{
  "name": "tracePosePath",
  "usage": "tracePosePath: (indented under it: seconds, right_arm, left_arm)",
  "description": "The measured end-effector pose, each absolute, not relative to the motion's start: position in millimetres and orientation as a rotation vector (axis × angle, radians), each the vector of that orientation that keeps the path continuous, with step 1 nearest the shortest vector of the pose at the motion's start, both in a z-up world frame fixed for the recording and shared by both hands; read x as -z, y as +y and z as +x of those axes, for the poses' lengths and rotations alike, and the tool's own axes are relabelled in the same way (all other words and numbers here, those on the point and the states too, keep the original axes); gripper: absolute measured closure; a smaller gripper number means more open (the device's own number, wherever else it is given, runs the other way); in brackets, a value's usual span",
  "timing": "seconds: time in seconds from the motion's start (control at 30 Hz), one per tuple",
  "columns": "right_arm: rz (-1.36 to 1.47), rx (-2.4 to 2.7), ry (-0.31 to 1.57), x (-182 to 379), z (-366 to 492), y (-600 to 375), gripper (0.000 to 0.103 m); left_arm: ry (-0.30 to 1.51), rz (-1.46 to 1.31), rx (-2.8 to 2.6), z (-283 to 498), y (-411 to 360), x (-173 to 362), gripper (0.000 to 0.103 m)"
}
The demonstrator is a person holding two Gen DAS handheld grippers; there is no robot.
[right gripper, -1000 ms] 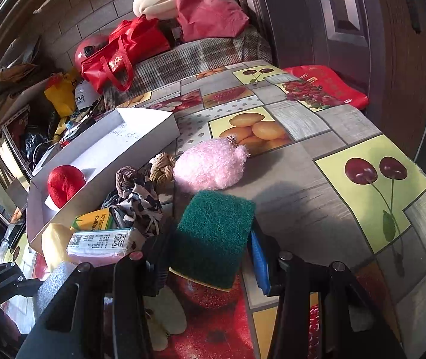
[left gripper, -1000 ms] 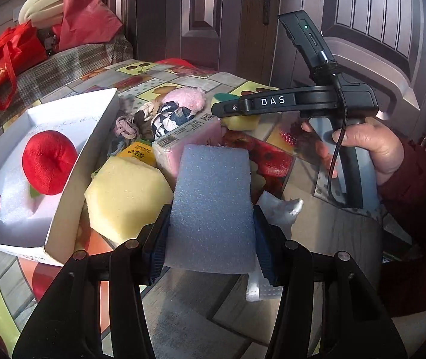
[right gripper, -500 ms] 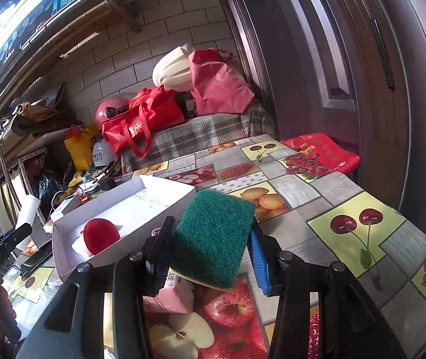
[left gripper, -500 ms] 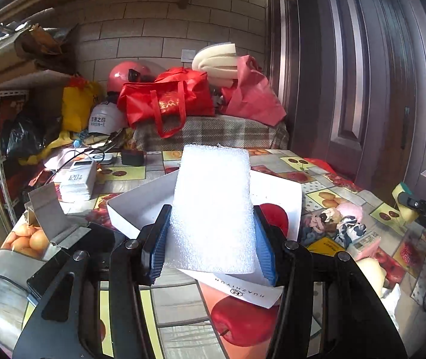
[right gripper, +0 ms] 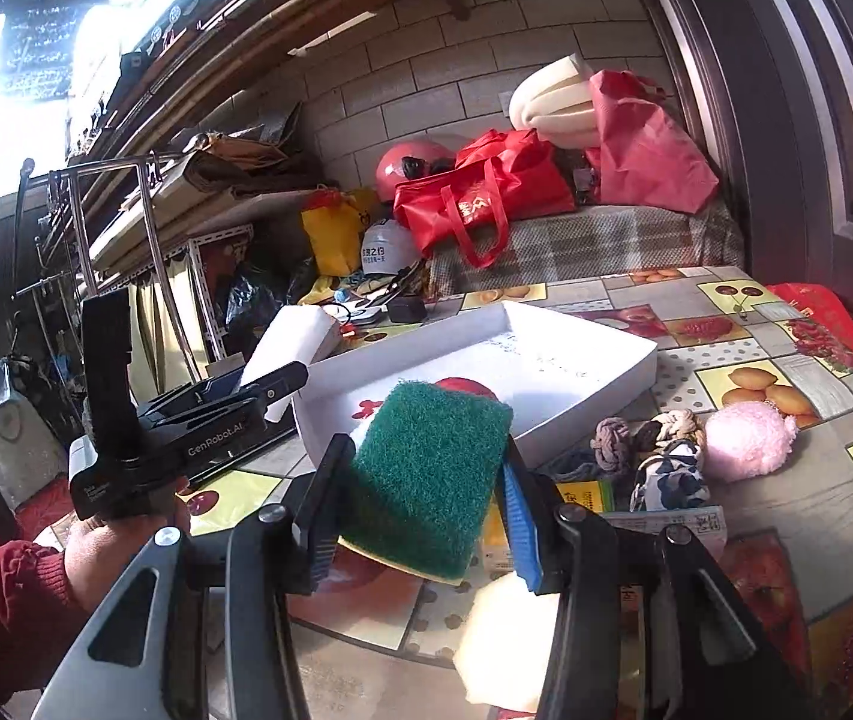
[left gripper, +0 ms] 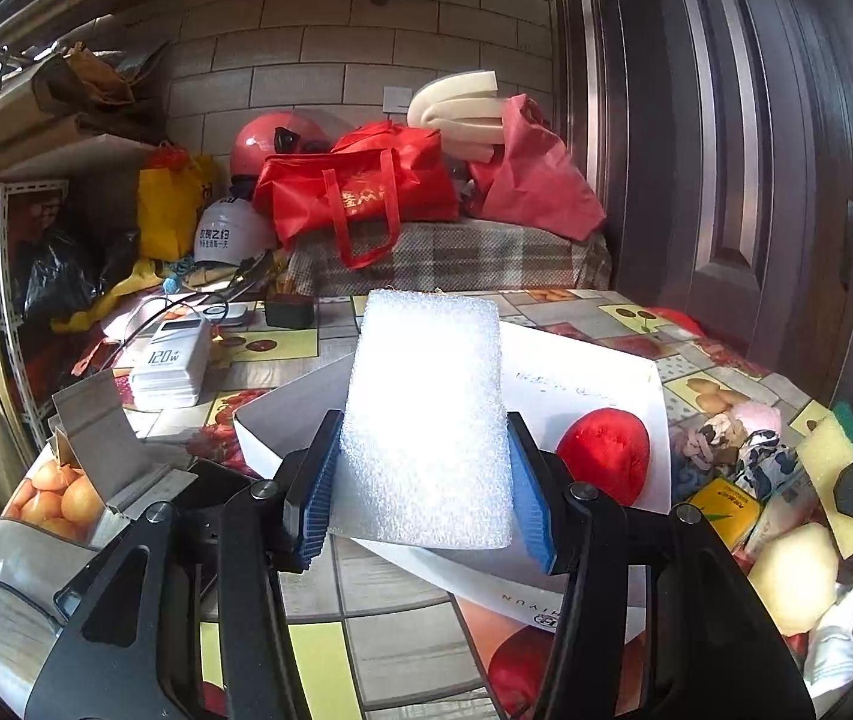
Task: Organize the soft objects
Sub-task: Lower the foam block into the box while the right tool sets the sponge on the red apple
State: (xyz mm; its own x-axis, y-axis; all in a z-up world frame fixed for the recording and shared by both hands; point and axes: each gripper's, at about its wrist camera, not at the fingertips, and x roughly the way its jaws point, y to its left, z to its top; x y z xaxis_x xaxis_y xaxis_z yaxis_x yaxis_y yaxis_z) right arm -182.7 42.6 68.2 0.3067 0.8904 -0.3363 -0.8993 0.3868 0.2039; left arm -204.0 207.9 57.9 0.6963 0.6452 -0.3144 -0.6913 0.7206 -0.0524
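The right gripper (right gripper: 420, 516) clamps a green-topped scouring sponge with a yellow underside (right gripper: 426, 474) between its blue-padded fingers (right gripper: 519, 516), held in front of a shallow white cardboard box (right gripper: 600, 384). Left of it, a hand (right gripper: 108, 546) in a red sleeve (right gripper: 0, 600) holds the left gripper (right gripper: 264, 381) on a white foam block (right gripper: 282, 348). A fluffy pink pompom (right gripper: 747, 441) lies on the fruit-patterned tablecloth (right gripper: 798, 516).

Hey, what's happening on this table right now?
A person is sorting soft things with a handheld claw in each hand. The left claw is clamped on a white foam block, and the right claw grips a green scouring sponge. Both are held up near the white cardboard box, which already contains a red plush ball. More soft items, including a pink pompom, wait on the tablecloth.
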Motion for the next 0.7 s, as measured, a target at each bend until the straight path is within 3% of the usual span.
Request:
tracePosePath:
  seconds: [0.3, 0.7]
  right_arm:
    - [-0.067, -1.268, 0.491, -54, -193, 115, 0.057]
    - [-0.118, -1.151, 0.499, -50, -141, 153, 0.057]
  left_arm:
    - [0.283, -0.222, -0.795, -204, 244, -57, 0.052]
    - [0.389, -0.231, -0.778, -163, 274, -52, 0.052]
